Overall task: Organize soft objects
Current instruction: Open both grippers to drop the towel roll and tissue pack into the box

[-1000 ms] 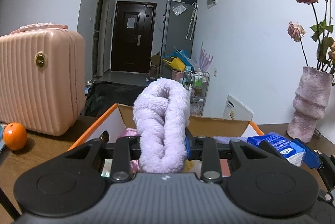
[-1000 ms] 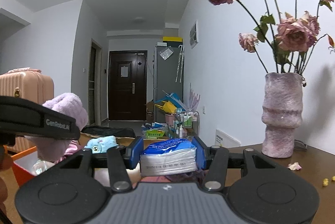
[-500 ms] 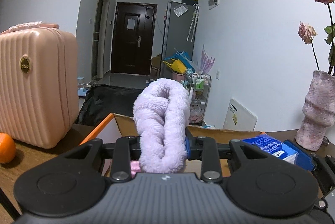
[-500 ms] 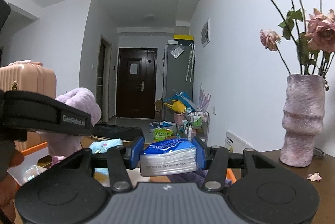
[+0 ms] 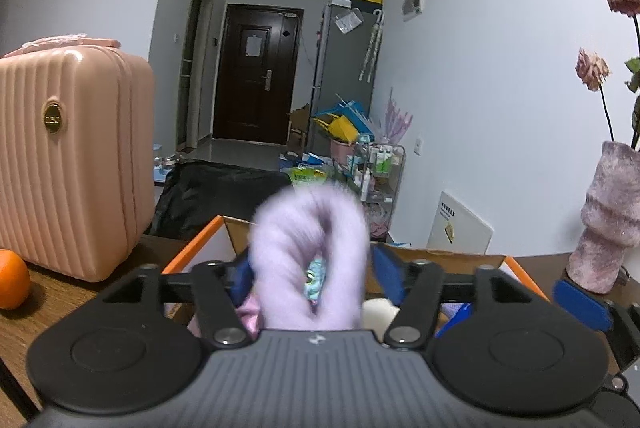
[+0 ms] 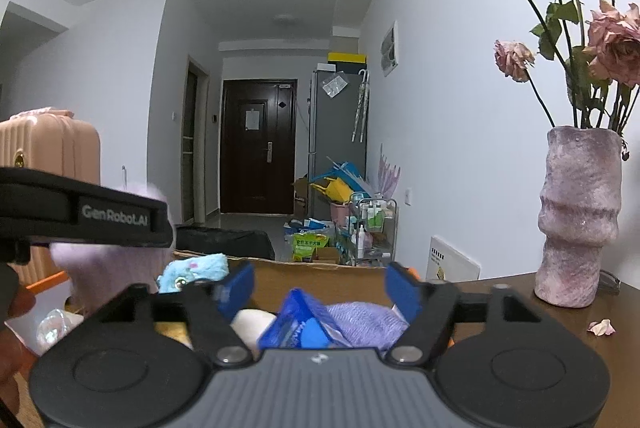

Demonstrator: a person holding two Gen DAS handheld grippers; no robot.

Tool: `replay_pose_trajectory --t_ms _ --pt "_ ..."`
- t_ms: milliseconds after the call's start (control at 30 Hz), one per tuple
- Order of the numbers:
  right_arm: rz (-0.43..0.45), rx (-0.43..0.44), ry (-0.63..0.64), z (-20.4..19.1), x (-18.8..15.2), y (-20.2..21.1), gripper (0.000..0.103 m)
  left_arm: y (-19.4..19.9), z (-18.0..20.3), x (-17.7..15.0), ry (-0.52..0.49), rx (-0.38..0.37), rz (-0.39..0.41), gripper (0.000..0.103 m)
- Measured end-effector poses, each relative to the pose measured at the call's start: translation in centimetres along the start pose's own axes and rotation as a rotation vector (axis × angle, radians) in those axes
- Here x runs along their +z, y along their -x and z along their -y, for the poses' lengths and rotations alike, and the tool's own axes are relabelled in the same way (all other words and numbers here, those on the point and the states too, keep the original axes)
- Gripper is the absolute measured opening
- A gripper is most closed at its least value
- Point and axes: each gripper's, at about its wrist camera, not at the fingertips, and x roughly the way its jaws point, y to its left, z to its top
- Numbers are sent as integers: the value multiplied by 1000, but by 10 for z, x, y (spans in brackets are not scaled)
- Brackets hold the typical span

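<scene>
A lilac fluffy towel (image 5: 308,252), blurred in motion, drops between the jaws of my left gripper (image 5: 314,268). Those jaws are opening and their blue pads (image 5: 386,274) stand clear of it. In the right wrist view a blue tissue pack (image 6: 296,320) tips down between the opening jaws of my right gripper (image 6: 320,288), free of the pads (image 6: 402,292). Both grippers hang over an open cardboard box with an orange rim (image 5: 200,248). In it lie a light blue plush (image 6: 196,268), a purple knit piece (image 6: 364,320) and a cream lump (image 6: 252,324).
A pink ribbed suitcase (image 5: 72,164) stands left of the box with an orange (image 5: 12,284) in front of it. A pink vase of dried roses (image 6: 576,220) stands on the brown table at the right, with a fallen petal (image 6: 600,327) nearby. The left gripper's body (image 6: 80,216) crosses the right view.
Both grippers have opened. The lilac towel has been let go and sinks between the left jaws. The tissue pack has left the right pads and tips down into the box.
</scene>
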Motion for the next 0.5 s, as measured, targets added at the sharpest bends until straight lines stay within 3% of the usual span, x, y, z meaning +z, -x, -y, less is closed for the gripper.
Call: replay_pose_trajectory --t_ms 33,100,167,500 --pt "6 -7 1 0 0 1 83 2 -1 0 10 1 5 82" --pt "14 -17 0 1 0 3 96 5 -3 1 28 14 22 103" --pt "20 -28 -8 3 0 4 103 10 -6 1 41 54 59 103" --pt "7 -32 -48 10 0 5 103 14 -9 2 27 107 59 103"
